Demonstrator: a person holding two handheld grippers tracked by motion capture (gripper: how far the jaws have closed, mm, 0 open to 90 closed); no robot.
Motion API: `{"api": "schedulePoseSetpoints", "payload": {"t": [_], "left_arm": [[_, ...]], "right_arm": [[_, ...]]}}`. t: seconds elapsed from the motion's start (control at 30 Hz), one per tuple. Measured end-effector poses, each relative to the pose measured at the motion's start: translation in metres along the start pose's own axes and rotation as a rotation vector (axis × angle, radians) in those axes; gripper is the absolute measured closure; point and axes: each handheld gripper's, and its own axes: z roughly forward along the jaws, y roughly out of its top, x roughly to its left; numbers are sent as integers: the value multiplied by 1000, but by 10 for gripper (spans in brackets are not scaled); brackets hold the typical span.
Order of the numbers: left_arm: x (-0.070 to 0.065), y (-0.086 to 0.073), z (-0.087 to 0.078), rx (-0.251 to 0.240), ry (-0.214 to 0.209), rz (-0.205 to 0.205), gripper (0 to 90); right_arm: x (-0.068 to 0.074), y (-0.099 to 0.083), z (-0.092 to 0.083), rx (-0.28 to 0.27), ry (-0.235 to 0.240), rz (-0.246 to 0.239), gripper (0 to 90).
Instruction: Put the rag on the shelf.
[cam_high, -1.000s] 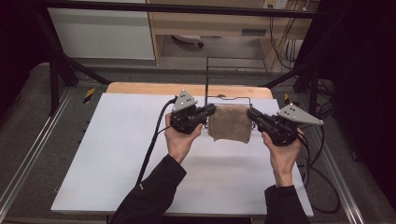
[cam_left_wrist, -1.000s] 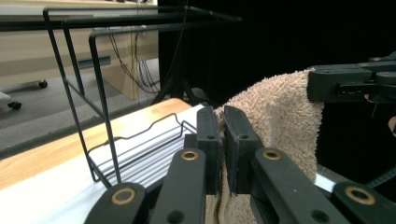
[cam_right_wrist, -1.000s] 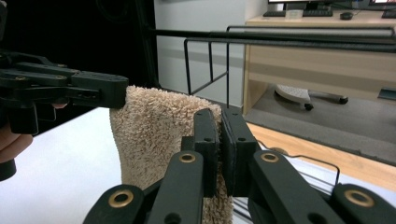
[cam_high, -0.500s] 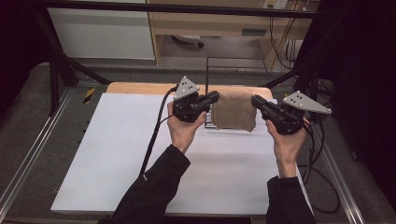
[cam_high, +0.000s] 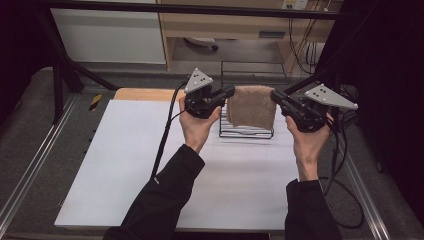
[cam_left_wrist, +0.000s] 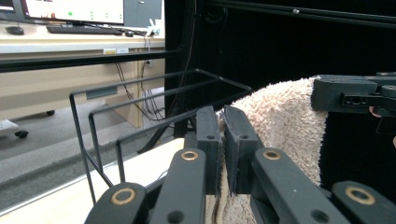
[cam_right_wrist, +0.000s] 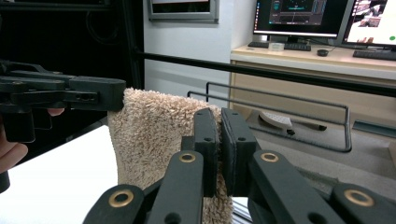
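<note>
Near the bottom of the high view, two arms in black sleeves (cam_high: 165, 200) reach up from the person's side over the flat white counter (cam_high: 110, 170). Each hand holds a black tool with two fingers and a grey three-cornered plate on top.

The left gripper (cam_high: 226, 93) is clenched on the left top corner of a fuzzy tan towel (cam_high: 251, 106). In the left gripper view, its two black fingers (cam_left_wrist: 208, 140) stand very close together with the soft cloth (cam_left_wrist: 285, 121) squeezed between them. The right gripper (cam_high: 275, 96) is clenched on the right top corner. In the right gripper view, its fingers (cam_right_wrist: 236, 140) also pinch the towel (cam_right_wrist: 154, 135), and the left gripper (cam_right_wrist: 70, 95) grips the far corner.

The towel hangs flat between the two tools, up in the air above the counter, its top edge stretched level from one tool to the other.

Just behind and under the towel stands a thin black wire rack (cam_high: 246, 134) on the counter. Its bars (cam_left_wrist: 140, 107) rise up past the cloth.

Farther back there is a light wooden desk (cam_right_wrist: 327, 56) with computer screens (cam_right_wrist: 299, 16) on it.
</note>
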Motion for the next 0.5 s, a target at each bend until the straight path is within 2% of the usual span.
{"api": "schedulePoseSetpoints", "payload": {"t": [0.2,0.5], "left_arm": [[3,10,3,-8,-4,-4,851],[4,27,5,-20,3,19,851]], "right_arm": [[-2,9,2,-7,-7,-6,860],[-7,25,6,-27,-13,-4,860]]}}
